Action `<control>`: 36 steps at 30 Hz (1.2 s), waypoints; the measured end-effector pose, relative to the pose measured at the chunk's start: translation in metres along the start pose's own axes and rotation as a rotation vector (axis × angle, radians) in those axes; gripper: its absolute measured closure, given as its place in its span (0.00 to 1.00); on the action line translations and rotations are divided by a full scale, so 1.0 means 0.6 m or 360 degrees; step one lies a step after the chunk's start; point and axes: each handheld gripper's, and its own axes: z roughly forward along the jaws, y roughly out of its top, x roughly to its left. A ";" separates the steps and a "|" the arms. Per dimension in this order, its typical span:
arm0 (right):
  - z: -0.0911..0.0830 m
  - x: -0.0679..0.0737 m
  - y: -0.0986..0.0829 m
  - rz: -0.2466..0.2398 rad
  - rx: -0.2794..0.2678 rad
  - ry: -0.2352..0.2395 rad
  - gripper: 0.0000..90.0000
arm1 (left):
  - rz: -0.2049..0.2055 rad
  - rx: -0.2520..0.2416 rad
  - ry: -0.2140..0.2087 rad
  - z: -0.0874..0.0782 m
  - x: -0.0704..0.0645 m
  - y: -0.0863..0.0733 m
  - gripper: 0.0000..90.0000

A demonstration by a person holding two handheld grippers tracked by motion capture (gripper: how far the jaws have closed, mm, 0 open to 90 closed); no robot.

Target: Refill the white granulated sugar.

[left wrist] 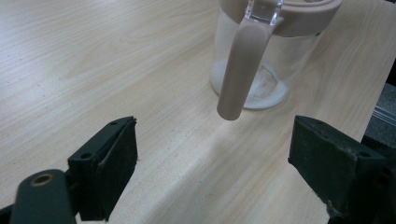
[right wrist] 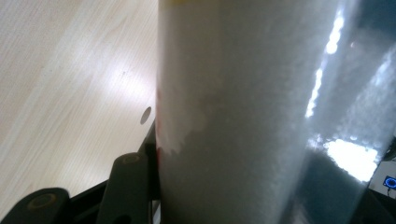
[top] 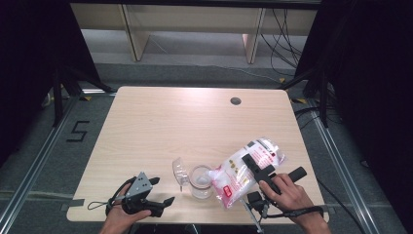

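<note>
A clear jar (top: 200, 181) stands near the table's front edge with its lid (top: 179, 171) tipped open to the left. In the left gripper view the jar (left wrist: 261, 70) has a pink rim, a pink handle (left wrist: 238, 70) hanging down its side, and a little white powder at the bottom. A plastic bag of white powder (top: 248, 168) with red print is tilted, its lower end over the jar's mouth. My right gripper (top: 256, 169) is shut on the bag (right wrist: 243, 112). My left gripper (top: 163, 191) rests open left of the jar, and its jaws (left wrist: 219, 158) are wide apart and empty.
The wooden table (top: 160, 126) has a round cable hole (top: 235, 101) at the back right. Black curtains, metal floor rails and cables surround the table. Wooden furniture legs stand beyond the far edge.
</note>
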 end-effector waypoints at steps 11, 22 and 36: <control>0.000 -0.001 0.000 -0.0029 -0.0004 -0.0002 0.60 | -0.0019 -0.0010 -0.0010 0.001 -0.002 0.000 0.17; -0.003 -0.001 0.002 -0.0013 0.0020 0.0007 0.60 | -0.0029 0.0020 -0.0001 0.001 -0.003 -0.001 0.17; 0.002 -0.017 0.004 -0.0223 -0.0075 -0.0016 0.61 | 0.0002 0.0011 -0.0013 0.001 -0.001 0.000 0.17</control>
